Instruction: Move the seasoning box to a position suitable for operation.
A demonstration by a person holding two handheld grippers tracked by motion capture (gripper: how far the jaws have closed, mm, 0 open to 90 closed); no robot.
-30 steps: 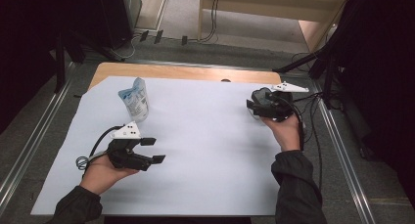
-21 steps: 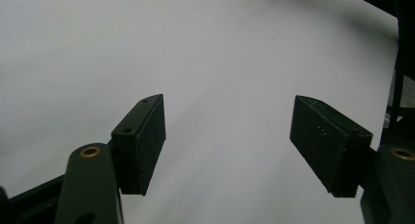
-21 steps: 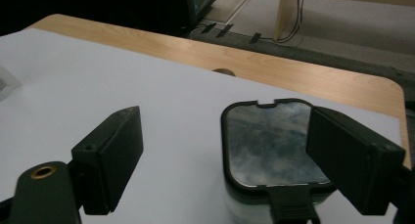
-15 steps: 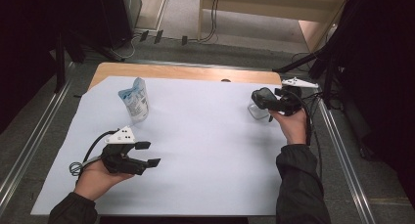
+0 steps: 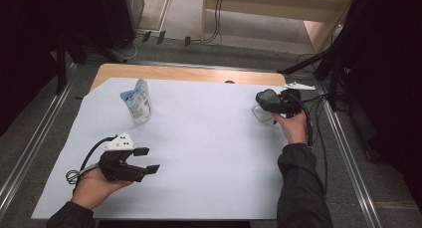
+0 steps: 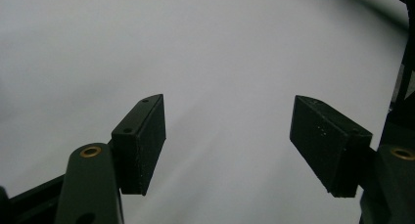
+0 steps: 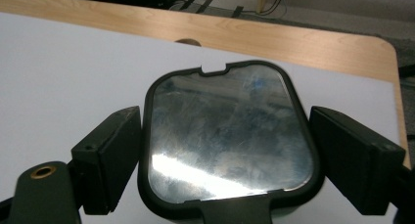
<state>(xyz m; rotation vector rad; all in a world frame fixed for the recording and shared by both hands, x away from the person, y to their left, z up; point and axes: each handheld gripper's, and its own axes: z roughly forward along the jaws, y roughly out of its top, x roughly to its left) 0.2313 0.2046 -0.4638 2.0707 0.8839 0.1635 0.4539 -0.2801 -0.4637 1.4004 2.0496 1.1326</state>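
Right gripper view: black-rimmed mirror [image 7: 227,136] between spread jaws (left gripper [image 6: 230,136] jaws also spread).

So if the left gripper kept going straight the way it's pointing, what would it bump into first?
Probably nothing soon: the left gripper points right across the bare white sheet. Between its open fingers there is just paper, though depth is hard to judge.

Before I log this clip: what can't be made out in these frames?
- High view: print on the blue-white pouch is too small to read.
- High view: the right tongs cover the clear item under them.
- Right gripper view: whether the jaws touch the black-rimmed lid; its near end is cut off by the bottom edge.
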